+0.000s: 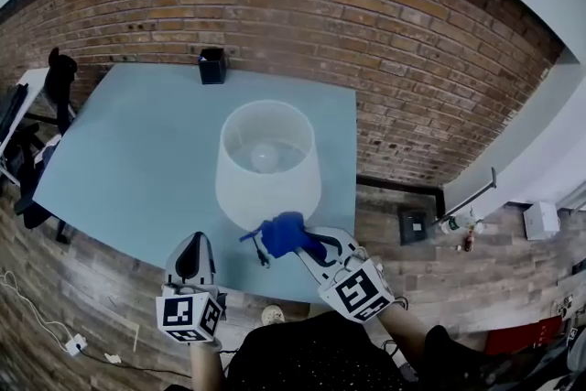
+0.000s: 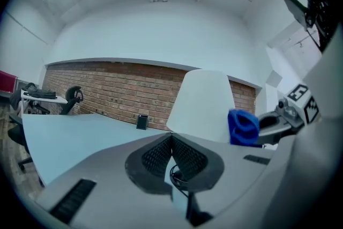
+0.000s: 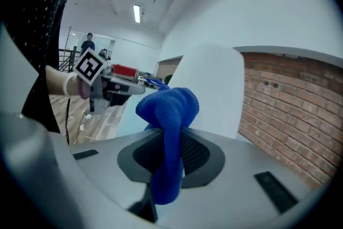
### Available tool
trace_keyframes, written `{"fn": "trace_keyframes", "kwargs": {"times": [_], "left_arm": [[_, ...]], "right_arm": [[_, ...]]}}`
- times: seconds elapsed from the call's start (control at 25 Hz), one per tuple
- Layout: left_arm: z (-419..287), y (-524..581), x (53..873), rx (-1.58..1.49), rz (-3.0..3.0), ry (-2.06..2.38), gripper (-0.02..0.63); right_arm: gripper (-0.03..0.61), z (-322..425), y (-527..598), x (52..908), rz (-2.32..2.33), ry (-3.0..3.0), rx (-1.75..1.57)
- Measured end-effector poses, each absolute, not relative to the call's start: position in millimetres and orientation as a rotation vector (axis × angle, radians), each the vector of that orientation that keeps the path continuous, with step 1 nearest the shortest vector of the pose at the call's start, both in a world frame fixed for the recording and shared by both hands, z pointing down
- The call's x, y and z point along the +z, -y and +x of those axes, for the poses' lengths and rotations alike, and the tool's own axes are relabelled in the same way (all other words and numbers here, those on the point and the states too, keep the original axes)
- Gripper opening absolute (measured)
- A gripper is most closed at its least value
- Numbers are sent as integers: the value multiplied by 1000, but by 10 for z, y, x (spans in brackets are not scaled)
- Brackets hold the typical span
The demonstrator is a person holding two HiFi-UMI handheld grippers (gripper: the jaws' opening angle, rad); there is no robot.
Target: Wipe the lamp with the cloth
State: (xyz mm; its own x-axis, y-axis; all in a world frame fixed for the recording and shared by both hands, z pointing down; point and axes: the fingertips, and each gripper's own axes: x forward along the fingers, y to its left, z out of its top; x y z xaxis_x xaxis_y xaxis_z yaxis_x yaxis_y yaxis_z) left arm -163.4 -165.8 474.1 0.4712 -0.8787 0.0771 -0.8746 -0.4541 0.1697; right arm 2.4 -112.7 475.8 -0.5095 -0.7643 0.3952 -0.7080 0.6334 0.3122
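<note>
A white lamp shade (image 1: pixel 267 162) stands near the front edge of a pale blue table (image 1: pixel 137 151); it also shows as a white cone (image 2: pixel 206 104) and as a white wall (image 3: pixel 214 83). My right gripper (image 1: pixel 307 243) is shut on a bunched blue cloth (image 1: pixel 282 233), which sits against the shade's lower front. The cloth (image 3: pixel 167 115) hangs out between the jaws. The cloth (image 2: pixel 242 127) also shows beside the shade. My left gripper (image 1: pixel 193 259) hovers at the table's front edge, left of the lamp, shut with nothing in it (image 2: pixel 171 155).
A small dark cup (image 1: pixel 211 66) stands at the table's far edge by the brick wall (image 1: pixel 385 41). Office chairs (image 1: pixel 55 82) and another desk are to the left. Cables (image 1: pixel 37 307) lie on the wooden floor.
</note>
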Motion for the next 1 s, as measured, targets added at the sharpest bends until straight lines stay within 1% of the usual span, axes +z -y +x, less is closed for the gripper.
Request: {"fn": "trace_keyframes", "kwargs": {"times": [0.16,0.28,0.52,0.64,0.84,1.0], "left_arm": [[-1644,1612,4749,-35,2508,1544,8],[-1690,1562,4726,-48,2489,1577,8],[-1918,1462,4712,-31,2432,1662,8],[-2025,1445,4735,-18,2406,1694,8],[-2171,1418,4848,16,2365,1724,8],[-2197,1432,4850,16,2359,1732,8]], "right_arm": [[66,-64,943,5398,1110,2330,-107],[66,-86,1108,5582,1238,2269,-317],[66,-351,1717,5249,1539,2209,-526],[66,-410,1967,5229,1597,2144,-572],[66,-472,2238,5512,1629,2038,-480],[66,-516,2356,5986,1557,2007,-208]]}}
